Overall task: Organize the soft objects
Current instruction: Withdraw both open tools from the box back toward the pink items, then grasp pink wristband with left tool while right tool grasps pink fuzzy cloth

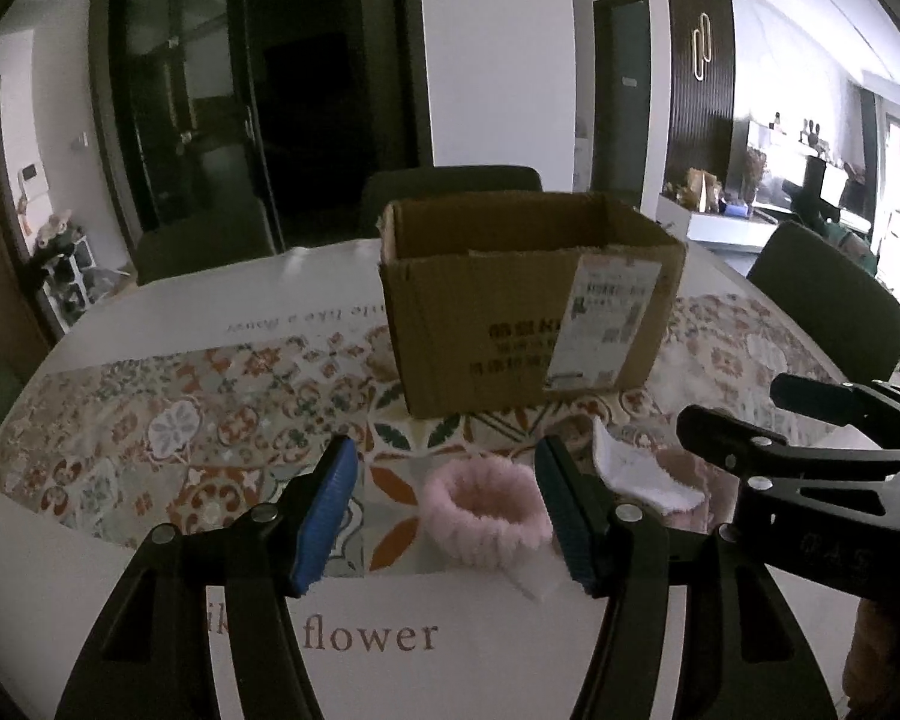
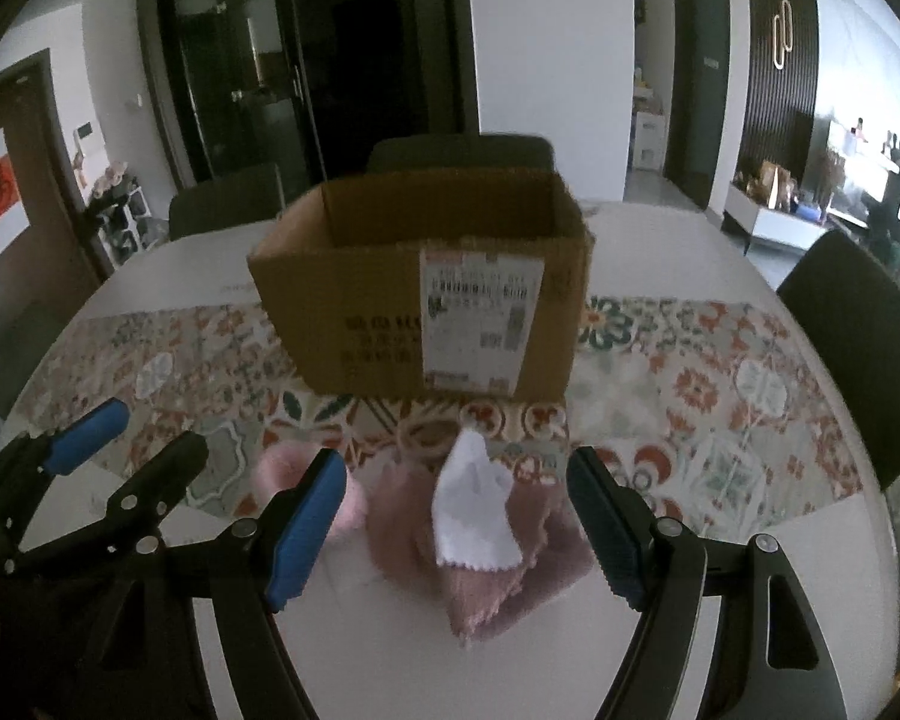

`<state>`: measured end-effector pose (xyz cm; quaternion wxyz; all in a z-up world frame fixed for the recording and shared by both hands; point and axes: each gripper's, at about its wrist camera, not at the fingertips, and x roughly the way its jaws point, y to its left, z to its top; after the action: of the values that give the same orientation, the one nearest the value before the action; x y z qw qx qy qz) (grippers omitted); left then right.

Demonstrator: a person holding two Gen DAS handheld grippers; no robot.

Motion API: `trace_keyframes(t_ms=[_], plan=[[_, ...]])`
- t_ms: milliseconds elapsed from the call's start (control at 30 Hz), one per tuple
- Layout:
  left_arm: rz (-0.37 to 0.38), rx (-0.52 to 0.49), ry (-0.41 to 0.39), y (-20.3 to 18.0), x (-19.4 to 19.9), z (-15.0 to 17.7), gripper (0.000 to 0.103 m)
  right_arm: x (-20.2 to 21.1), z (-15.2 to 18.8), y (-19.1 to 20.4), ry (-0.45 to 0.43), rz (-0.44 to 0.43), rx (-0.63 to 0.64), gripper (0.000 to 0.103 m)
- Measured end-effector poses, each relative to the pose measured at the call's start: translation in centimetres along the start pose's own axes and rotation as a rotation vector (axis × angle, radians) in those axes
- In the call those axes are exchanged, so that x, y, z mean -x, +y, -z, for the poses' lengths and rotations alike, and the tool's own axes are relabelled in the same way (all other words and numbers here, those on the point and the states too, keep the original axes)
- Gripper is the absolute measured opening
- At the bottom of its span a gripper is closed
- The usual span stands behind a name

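A fluffy pink headband (image 1: 486,510) lies on the table between the open fingers of my left gripper (image 1: 444,483). To its right lies a white sock (image 1: 642,474) on a pink cloth (image 1: 690,498). In the right wrist view the white sock (image 2: 477,510) rests on the pink knitted cloth (image 2: 498,564), between the open fingers of my right gripper (image 2: 456,498). The headband (image 2: 282,468) shows partly behind the left finger. An open cardboard box (image 1: 528,300) stands beyond them; it also shows in the right wrist view (image 2: 426,288). Both grippers are empty.
The round table carries a patterned runner (image 1: 222,420) with printed text near the front edge. Dark chairs (image 2: 858,348) stand around the table. The right gripper (image 1: 810,456) reaches into the left wrist view; the left gripper (image 2: 90,468) appears at the left in the right wrist view.
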<state>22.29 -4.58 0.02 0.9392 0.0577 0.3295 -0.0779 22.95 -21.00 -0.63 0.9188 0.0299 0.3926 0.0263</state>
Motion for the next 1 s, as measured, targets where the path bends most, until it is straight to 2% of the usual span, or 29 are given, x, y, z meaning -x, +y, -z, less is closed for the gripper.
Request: trace_keyframes(t_ms=[500, 700, 1000], plan=[[0.077, 0.007, 0.073, -0.6, -1.5, 4.5, 0.062, -1.1, 4.6, -0.4, 0.059, 0.031, -0.026, 0.077], [0.109, 0.001, 0.073, -1.0, -1.7, 6.1, 0.063, -0.7, 6.6, -0.7, 0.062, 0.038, -0.062, 0.077], [0.11, 0.0, 0.118, -0.9, -4.0, 6.5, 0.064, -2.8, 8.0, -1.0, 0.097, 0.031, -0.099, 0.077]])
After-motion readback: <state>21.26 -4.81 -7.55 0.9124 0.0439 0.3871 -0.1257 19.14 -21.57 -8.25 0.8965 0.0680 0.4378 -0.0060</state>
